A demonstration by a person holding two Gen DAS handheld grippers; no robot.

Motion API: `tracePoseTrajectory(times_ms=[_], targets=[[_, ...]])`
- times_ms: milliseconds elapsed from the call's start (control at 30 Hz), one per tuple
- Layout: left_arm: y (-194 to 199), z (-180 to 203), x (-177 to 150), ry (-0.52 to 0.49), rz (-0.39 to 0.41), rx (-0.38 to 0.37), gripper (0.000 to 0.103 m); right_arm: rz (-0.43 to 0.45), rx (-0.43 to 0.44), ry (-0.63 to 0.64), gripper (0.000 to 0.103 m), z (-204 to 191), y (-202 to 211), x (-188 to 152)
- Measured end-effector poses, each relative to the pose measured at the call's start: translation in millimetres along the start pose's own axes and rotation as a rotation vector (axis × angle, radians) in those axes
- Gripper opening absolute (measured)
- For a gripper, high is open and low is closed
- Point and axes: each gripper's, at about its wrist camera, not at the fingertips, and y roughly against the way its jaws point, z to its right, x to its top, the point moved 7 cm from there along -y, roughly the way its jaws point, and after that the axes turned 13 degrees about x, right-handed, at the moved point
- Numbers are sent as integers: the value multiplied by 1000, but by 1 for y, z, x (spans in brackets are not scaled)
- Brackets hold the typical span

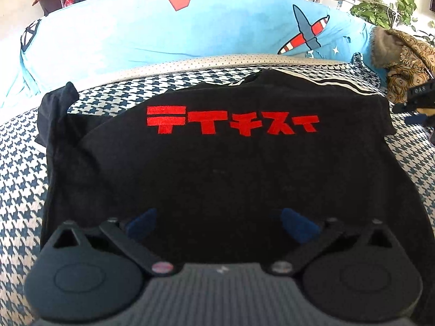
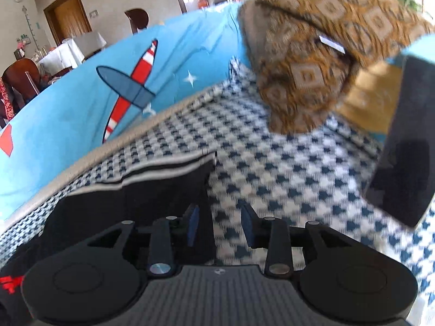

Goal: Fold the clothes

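the left gripper [image 1: 217, 220] has its fingers wide apart over the black t-shirt [image 1: 206, 163], holding nothing. the right gripper [image 2: 219, 226] is narrowly parted, empty, beside the shirt's striped sleeve [image 2: 152, 179]. the shirt lies on the houndstooth cover [image 2: 285, 163].

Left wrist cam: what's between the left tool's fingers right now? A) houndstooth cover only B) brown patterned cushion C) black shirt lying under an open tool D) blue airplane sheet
C: the left tool is spread wide open, with the black shirt lying flat beneath it, not gripped.
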Motion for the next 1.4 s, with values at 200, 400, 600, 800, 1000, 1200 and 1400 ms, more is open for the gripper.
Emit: tracePoseTrajectory(times_ms=[200,400,600,800,1000,1200,1400], targets=[[-1,-1,0,5,-2,4,103,-67,85,-176,35,6,-7,-17],[-2,-2,0,11,-3,5,103,-50,117,-162,37,-8,-14,-20],[-2,-3,0,20,-10,-1,103,-31,123,-146,38,-20,-19,-23],[-4,-4,-1,27,-18,1,103,0,64,-28,13,-35,-21,-27],[2,-14,4,67,1,2,103,59,-55,-27,10,-30,-9,-21],[15,-29,10,114,29,24,103,40,-154,-28,10,-22,-9,-25],[26,-54,15,177,39,74,103,96,-201,7,16,-30,11,-17]])
